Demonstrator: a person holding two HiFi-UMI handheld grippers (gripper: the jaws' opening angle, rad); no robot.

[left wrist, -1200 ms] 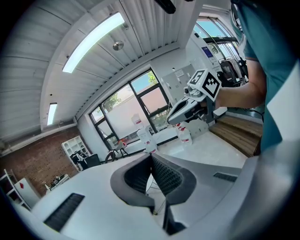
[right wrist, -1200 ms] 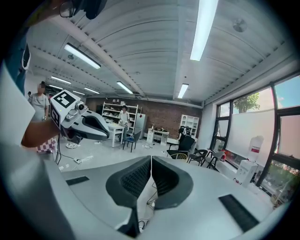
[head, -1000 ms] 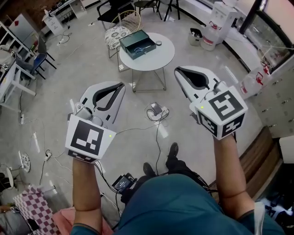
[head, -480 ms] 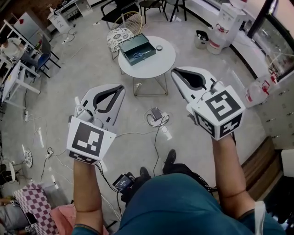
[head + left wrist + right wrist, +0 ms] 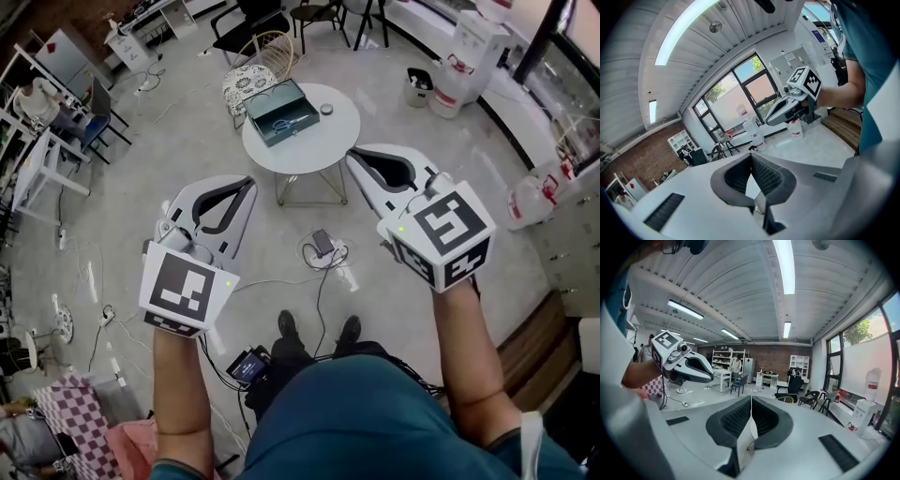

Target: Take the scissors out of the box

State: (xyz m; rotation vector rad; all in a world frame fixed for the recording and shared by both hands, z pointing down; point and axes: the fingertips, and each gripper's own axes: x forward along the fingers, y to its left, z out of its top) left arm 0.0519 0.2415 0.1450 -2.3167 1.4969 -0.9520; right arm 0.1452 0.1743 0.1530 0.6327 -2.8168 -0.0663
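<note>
Jaws of the left gripper (image 5: 751, 158): in the left gripper view they were pressed together along their length, with nothing between the pads.
Beyond them: the right gripper (image 5: 768, 121) hung in the upper right of the frame, its marker cube on top and a forearm behind it.
Background, left gripper view: water bottles (image 5: 753, 132) stood by the big windows at mid frame.
Jaws of the right gripper: in the right gripper view they were likewise closed tip to tip and held nothing.
Left side, right gripper view: the left gripper floated at mid left, carried by a hand.
Background, right gripper view: a person (image 5: 736, 365) stood by white shelves (image 5: 723, 358) left of centre, and dark chairs (image 5: 797, 392) sat right of centre.
Grippers, head view: both were held out in the air at mid frame, well apart from each other, tips toward the upper middle.
Round table (image 5: 323, 142): upper middle of the frame, well apart from both grippers.
Box (image 5: 265, 97): open and dark green, on the table's upper left part.
Scissors (image 5: 287, 123): lying inside the box, touched by neither gripper.
Small round object (image 5: 326, 110): on the table just right of the box.
Chair (image 5: 246, 77): patterned cushion, just above and left of the table.
Floor: cables (image 5: 323, 246) lay below the table, between the grippers, and the person's shoes (image 5: 287, 325) showed at lower middle.
</note>
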